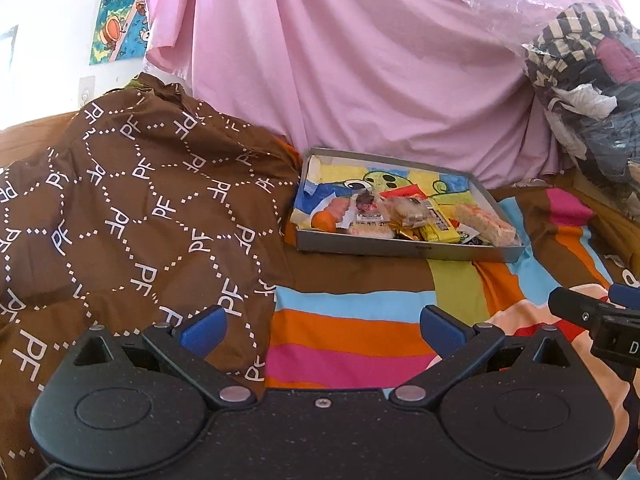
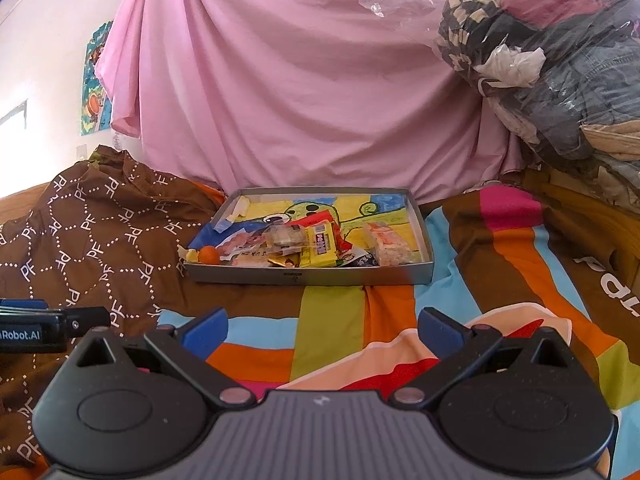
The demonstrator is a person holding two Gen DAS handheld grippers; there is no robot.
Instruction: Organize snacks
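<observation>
From the left wrist view, the left gripper (image 1: 322,330) hovers with jaws spread wide and empty above the striped bedsheet (image 1: 352,332); far and to the right lies a shallow grey tray (image 1: 360,249) with wrapped snacks (image 1: 404,220) heaped along its near edge. From the right wrist view, the right gripper (image 2: 323,330) is likewise spread and empty, the tray (image 2: 312,277) straight ahead, a yellow packet (image 2: 320,245) in the heap's middle. The packets look light, crinkly and slippery; the puffed-rice bar (image 2: 390,246) probably crushes easily, so pinch each lightly across its narrow sides.
</observation>
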